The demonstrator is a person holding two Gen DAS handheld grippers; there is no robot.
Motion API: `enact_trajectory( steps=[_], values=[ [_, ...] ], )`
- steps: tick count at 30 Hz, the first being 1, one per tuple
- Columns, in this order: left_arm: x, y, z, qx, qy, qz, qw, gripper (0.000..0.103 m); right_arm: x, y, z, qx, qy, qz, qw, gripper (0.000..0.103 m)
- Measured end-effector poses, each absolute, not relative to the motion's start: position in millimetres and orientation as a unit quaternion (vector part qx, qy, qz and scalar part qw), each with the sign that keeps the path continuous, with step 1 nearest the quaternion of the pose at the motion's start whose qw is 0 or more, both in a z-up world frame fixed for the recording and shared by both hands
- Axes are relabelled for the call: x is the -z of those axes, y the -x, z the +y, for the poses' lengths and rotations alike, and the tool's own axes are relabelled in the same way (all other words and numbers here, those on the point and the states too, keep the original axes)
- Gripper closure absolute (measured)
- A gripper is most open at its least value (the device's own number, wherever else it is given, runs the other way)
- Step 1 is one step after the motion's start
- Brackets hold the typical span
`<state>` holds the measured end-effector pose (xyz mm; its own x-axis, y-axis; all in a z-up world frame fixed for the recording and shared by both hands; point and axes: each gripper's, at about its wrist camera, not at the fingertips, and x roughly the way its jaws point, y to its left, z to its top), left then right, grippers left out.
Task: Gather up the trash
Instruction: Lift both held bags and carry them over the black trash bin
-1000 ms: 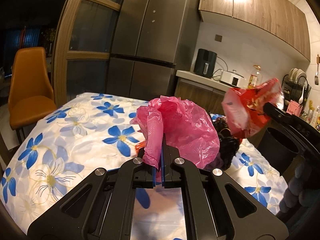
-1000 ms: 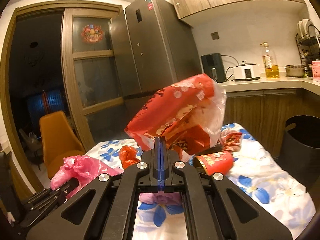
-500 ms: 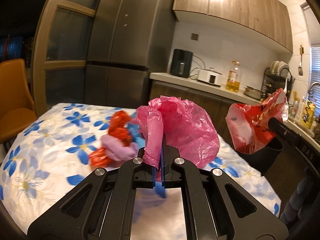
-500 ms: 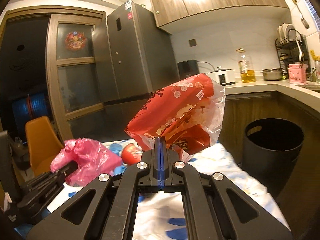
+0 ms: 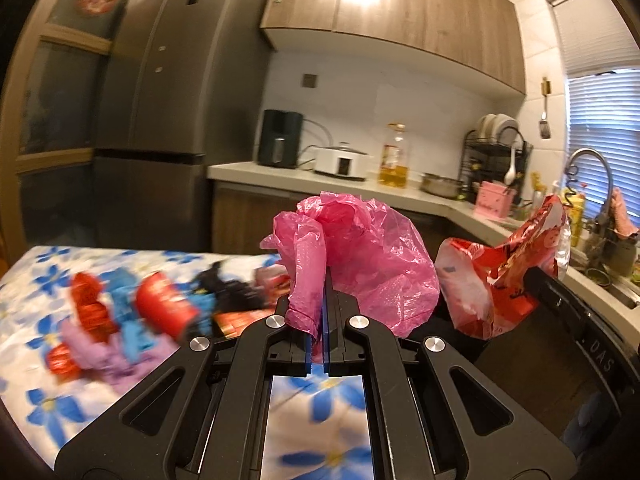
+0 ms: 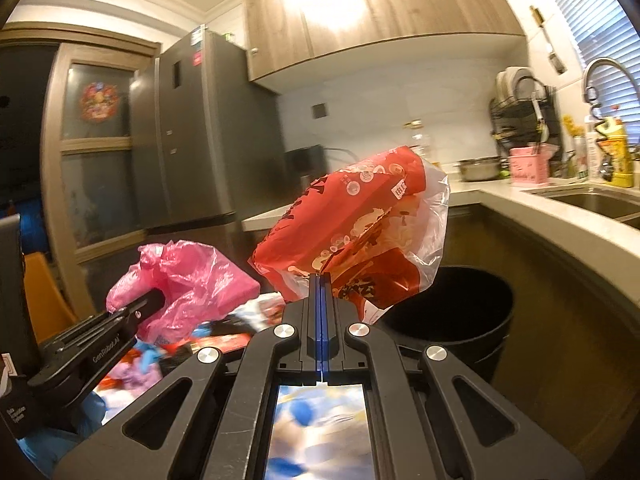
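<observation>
Right wrist: red wrapper [image 6: 356, 240] near black bin's [image 6: 460, 312] rim.

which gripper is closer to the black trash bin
Right. The right gripper, shut on the red printed bag, sits beside the black bin; the left gripper, holding the pink bag, is farther left.

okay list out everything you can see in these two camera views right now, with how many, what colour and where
pink bag: one, pink, held in left gripper
red wrapper: one, red and clear, held in right gripper
bin: one, black, on floor by counter
trash pile: several pieces, red, blue, purple, black, on table
tablecloth: one, white with blue flowers, on table
fridge: one, grey, back left
oil bottle: one, yellow, on counter
left gripper: one, black, jaws shut
right gripper: one, black, jaws shut
</observation>
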<state>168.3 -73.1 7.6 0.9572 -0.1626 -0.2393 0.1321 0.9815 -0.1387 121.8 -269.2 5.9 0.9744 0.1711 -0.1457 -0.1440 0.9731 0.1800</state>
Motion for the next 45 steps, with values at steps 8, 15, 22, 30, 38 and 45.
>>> enact_trajectory(
  steps=[8,15,22,30,38,45],
  values=[
    [-19,-211,-139,0.111,0.059,0.111,0.986,0.101,-13,-144,-321,-0.03,-0.088,0.063,0.994,0.102],
    [-17,-247,-179,0.125,0.056,0.114,0.984,0.101,-16,-168,-344,-0.011,-0.094,0.061,0.994,0.102],
    [-7,-279,-206,0.135,0.051,0.131,0.981,0.101,-12,-195,-362,-0.001,-0.103,0.074,0.992,0.102],
    [9,-306,-225,0.144,0.048,0.148,0.977,0.101,-5,-219,-373,0.0,-0.106,0.091,0.99,0.102],
    [24,-324,-236,0.156,0.044,0.164,0.973,0.1,4,-236,-378,0.0,-0.108,0.108,0.988,0.102],
    [35,-332,-243,0.171,0.041,0.174,0.969,0.1,12,-250,-384,0.003,-0.106,0.133,0.985,0.102]
  ],
)
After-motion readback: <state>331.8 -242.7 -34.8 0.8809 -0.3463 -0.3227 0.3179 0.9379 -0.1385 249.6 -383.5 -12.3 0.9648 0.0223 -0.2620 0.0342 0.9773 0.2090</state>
